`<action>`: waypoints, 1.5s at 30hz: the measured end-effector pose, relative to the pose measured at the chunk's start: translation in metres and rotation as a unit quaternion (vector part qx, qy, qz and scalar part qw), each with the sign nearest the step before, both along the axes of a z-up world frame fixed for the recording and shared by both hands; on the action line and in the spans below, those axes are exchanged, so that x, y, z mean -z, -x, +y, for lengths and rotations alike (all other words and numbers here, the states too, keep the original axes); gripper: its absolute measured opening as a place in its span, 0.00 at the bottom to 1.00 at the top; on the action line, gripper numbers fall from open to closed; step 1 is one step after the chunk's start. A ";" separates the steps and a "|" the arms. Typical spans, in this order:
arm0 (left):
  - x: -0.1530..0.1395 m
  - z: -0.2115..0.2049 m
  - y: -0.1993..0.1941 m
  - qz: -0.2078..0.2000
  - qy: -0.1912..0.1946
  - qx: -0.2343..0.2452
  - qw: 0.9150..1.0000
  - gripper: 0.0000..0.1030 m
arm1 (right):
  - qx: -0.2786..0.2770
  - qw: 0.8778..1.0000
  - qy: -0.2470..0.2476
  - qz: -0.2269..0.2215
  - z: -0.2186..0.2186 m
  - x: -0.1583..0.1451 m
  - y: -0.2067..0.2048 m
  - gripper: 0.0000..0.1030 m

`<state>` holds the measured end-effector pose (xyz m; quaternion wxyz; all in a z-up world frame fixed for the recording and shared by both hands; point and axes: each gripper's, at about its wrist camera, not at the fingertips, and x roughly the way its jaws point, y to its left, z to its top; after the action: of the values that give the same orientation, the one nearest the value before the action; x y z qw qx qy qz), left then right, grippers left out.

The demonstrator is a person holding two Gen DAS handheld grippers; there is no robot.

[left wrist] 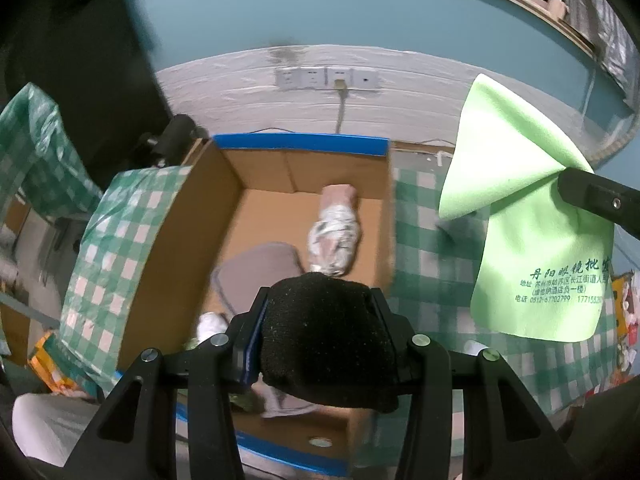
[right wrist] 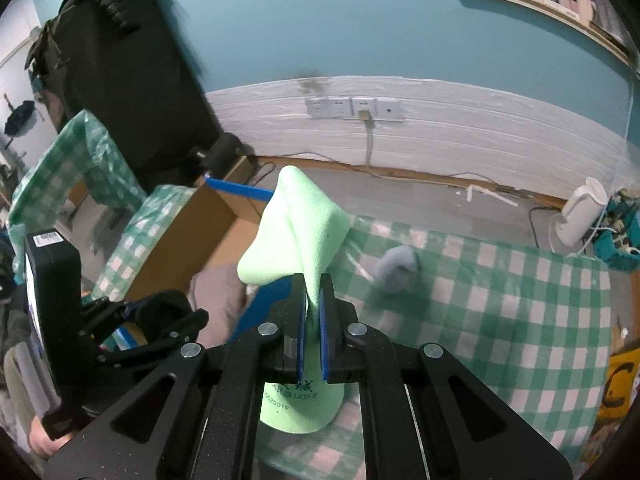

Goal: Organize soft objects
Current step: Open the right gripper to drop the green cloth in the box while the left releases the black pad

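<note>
While clamped in the left gripper (left wrist: 320, 320), black sock (left wrist: 328, 332) seemingly above the cardboard box (left wrist: 168, 232)

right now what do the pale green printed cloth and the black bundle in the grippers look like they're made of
Pale green printed cloth: likely thin matte microfibre, draping in soft folds, printed text. Black fuzzy bundle: probably knit fabric, maybe a sock, coarse linty surface.

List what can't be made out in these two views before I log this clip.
- Left wrist view: the black sock in the left gripper hides the near part of the cardboard box.
- Left wrist view: the green cloth has its printed text cut off at the edge.
- Right wrist view: the grey object on the checked tablecloth is too blurred to identify.
</note>
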<state>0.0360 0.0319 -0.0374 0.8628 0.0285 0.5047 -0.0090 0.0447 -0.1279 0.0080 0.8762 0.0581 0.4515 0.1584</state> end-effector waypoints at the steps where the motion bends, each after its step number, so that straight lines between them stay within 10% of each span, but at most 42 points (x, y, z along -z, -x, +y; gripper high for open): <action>1: 0.000 0.004 0.000 0.000 0.001 -0.002 1.000 0.46 | -0.003 1.000 -0.003 0.001 0.005 0.000 -0.002 0.05; 28: 0.044 0.083 -0.002 0.051 -0.013 -0.080 0.995 0.54 | -0.104 0.993 0.011 0.047 0.130 0.043 -0.033 0.06; 34: 0.044 0.085 -0.001 0.052 -0.033 -0.083 0.995 0.72 | -0.090 0.995 0.005 0.048 0.125 0.046 -0.034 0.46; 45: 0.022 0.075 0.004 0.022 -0.002 -0.066 0.998 0.78 | -0.061 0.997 0.002 0.043 0.095 0.040 -0.030 0.53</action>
<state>0.0322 0.1068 -0.0596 0.8499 -0.0035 0.5247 0.0481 0.0750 -0.0329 -0.0323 0.8446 0.0358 0.4921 0.2081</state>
